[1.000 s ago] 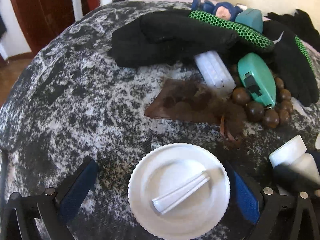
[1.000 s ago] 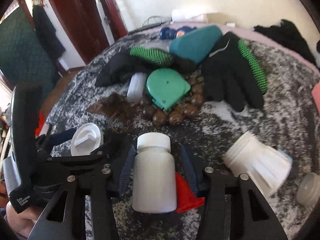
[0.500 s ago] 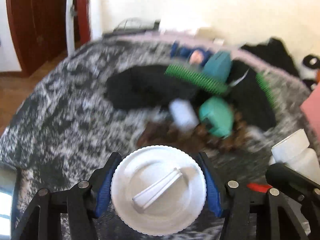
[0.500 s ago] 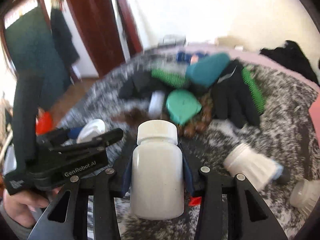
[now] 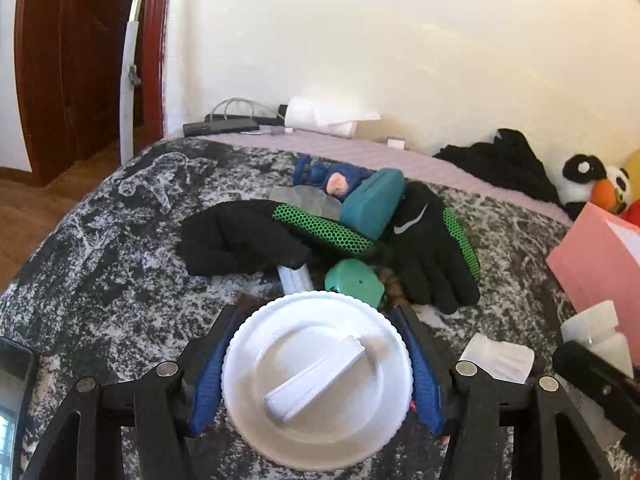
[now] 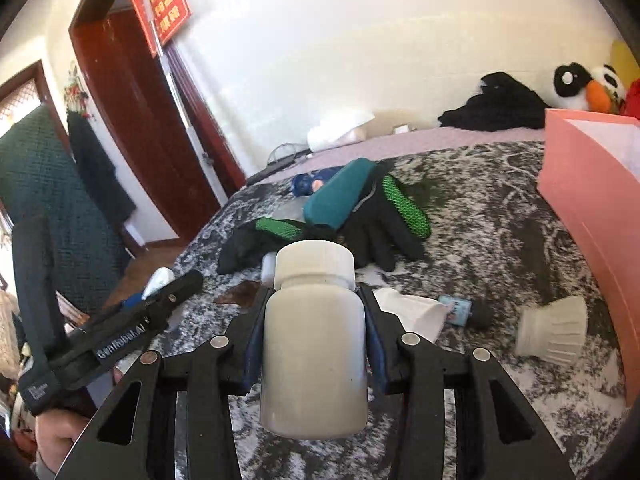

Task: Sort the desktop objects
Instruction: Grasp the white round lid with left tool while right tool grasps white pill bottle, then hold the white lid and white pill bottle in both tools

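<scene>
**Lid in the left gripper, bottle in the right, both off the cloth**

The left gripper (image 5: 316,364) is closed partway on a round white lid (image 5: 316,380) with a ribbed edge and a raised bar handle; its blue pads press the rim at 9 and 3 o'clock, and the lid sits in the air above the mottled black-and-white cloth (image 5: 100,280). The right gripper (image 6: 314,344) is clamped on a white bottle (image 6: 314,356) with its screw cap on, held upright by the body, clear of the cloth. What is inside the bottle cannot be told.

In the right wrist view, a ribbed white jar (image 6: 554,336) lies on its side on the cloth at 3 o'clock from the bottle, near a pink box (image 6: 592,216) that stands at the right edge; the inside of neither shows. A second white container (image 6: 416,314) lies on its side just behind the gripper's right finger, with a small blue-labelled thing (image 6: 454,312) beside it.

At 12 o'clock from the lid in the left wrist view lies a heap: two black gloves with green mesh (image 5: 428,248), a teal case (image 5: 374,206), a green tape measure (image 5: 354,282), a blue doll (image 5: 336,178) and brown beads (image 5: 390,286). Plush toys (image 5: 592,186) sit at the far right by the wall.
</scene>
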Motion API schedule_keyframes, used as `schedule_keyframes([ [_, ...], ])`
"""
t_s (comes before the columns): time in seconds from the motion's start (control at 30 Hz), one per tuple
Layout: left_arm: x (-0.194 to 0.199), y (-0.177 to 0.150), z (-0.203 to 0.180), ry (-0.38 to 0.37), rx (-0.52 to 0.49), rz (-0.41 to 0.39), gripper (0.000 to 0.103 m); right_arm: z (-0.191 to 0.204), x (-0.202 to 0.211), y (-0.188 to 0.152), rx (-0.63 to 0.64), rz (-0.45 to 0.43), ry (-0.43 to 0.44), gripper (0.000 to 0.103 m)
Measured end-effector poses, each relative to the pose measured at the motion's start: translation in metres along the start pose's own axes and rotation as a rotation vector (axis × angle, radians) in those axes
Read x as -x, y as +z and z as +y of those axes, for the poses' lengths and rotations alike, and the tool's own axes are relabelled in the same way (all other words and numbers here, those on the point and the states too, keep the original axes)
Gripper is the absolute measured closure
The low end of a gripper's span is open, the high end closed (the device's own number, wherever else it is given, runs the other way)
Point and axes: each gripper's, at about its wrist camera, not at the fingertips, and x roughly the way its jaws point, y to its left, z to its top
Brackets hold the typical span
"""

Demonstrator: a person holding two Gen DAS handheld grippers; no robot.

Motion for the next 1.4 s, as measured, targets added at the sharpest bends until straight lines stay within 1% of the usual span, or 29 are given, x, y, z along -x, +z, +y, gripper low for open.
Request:
schedule_keyframes([
  [0.17, 0.0002, -0.0025, -0.0021, -0.019, 0.003, 0.019, 0.038, -0.0034, 0.0022, -0.0013, -0.004, 0.004, -0.011, 0.058],
  [0.33, 0.0038, -0.0039, -0.0054, 0.022, -0.036, -0.004, 0.038, -0.0026, -0.0022, 0.0007, -0.01, 0.01, -0.017, 0.058],
  [0.73, 0.0079, -0.0052, -0.0038, 0.026, -0.038, -0.009, 0.038, -0.0078, -0.005, 0.0016, -0.033, 0.02, -0.02, 0.058],
  [1.17, 0.0072, -0.0046, 0.0006, 0.028, -0.017, -0.001, 0.038, -0.0071, -0.0027, 0.0015, -0.037, 0.01, -0.025, 0.058],
  [1.4, 0.004, -0.0046, 0.0023, 0.012, 0.004, 0.016, 0.038, -0.0074, -0.0028, 0.0016, -0.04, 0.01, -0.026, 0.058],
])
